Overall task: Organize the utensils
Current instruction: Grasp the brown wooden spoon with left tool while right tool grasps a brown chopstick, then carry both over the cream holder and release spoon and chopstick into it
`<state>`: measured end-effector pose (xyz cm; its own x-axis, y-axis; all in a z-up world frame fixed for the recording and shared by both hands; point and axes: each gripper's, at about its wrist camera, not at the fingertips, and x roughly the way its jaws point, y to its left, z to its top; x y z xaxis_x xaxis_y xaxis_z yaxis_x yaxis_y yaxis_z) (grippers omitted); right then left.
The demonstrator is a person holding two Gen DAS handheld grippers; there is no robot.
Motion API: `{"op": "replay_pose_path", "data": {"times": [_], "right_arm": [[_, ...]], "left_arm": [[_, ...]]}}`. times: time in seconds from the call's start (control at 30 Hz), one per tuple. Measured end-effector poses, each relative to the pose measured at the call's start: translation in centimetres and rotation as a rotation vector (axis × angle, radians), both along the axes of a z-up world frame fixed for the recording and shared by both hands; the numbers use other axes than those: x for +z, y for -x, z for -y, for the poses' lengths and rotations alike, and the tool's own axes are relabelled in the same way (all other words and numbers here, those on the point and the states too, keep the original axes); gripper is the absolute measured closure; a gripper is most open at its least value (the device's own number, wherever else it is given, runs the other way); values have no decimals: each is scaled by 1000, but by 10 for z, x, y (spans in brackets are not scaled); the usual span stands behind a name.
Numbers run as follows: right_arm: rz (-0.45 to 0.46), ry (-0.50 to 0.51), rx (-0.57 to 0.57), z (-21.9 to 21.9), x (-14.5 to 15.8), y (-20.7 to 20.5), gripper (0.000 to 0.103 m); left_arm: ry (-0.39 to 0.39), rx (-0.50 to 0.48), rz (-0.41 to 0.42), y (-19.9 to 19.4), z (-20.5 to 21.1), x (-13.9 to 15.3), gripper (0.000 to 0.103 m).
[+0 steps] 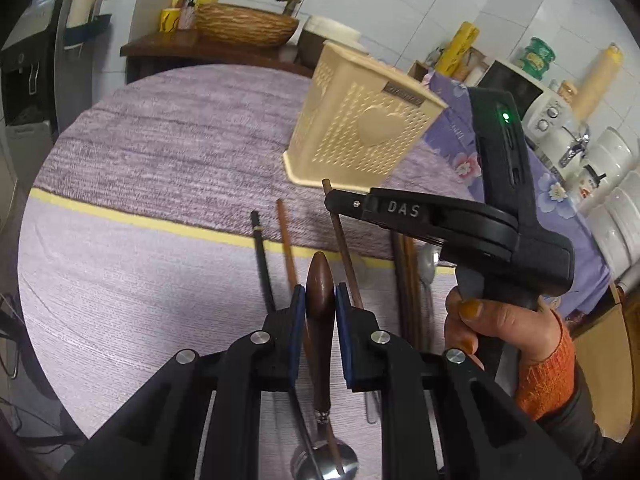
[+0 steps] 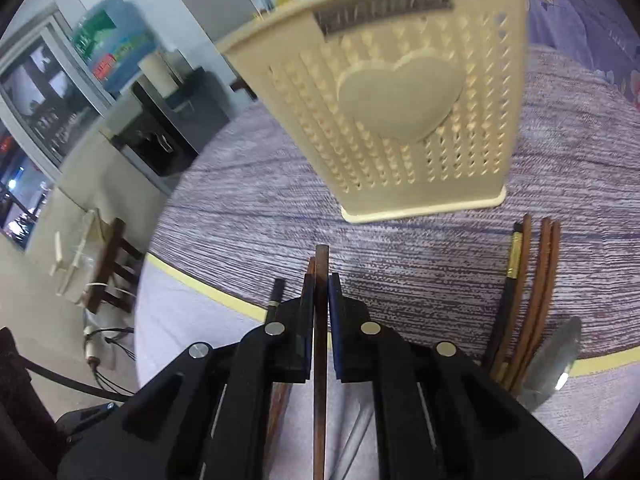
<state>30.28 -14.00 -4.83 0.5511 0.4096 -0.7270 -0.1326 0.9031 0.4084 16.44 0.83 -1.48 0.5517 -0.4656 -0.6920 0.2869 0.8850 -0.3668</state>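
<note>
A kitchen with white tiled walls surrounds your counter (image 1: 160,152), which carries a lilac woven cloth. Ahead of both tools stands the cream utensil holder (image 2: 384,112), light and probably easy to tip. Your left hand-held gripper (image 1: 320,308) is closed on a spoon's wooden handle (image 1: 320,292): stiff, smooth, best held mid-handle. Your right hand-held gripper (image 2: 320,296) clamps one brown chopstick (image 2: 321,264), thin and slippery. Only the right view shows spare chopsticks (image 2: 536,292) lying to its right; only the left view shows your hand (image 1: 500,328).

One cream holder (image 2: 400,100) stands on the bench (image 2: 260,208). Seven chopsticks (image 2: 532,300) show: five brown, two black. Two spoons (image 1: 320,300) show, one with a wooden handle.
</note>
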Motion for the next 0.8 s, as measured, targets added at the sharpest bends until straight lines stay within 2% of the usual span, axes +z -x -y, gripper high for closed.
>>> {"op": "replay_pose_path", "data": {"times": [0.4,0.63,0.8], "right_arm": [[328,26,9,43,94,86,95],[400,29,-15,64,108,113,95],[410,22,-7,67,110,118,95]], "left_arm": [[-11,-46,174,39,16,58,87],[-37,-38,236,43,21,73,87],[-31,-22,237,37,17,73,87]]}}
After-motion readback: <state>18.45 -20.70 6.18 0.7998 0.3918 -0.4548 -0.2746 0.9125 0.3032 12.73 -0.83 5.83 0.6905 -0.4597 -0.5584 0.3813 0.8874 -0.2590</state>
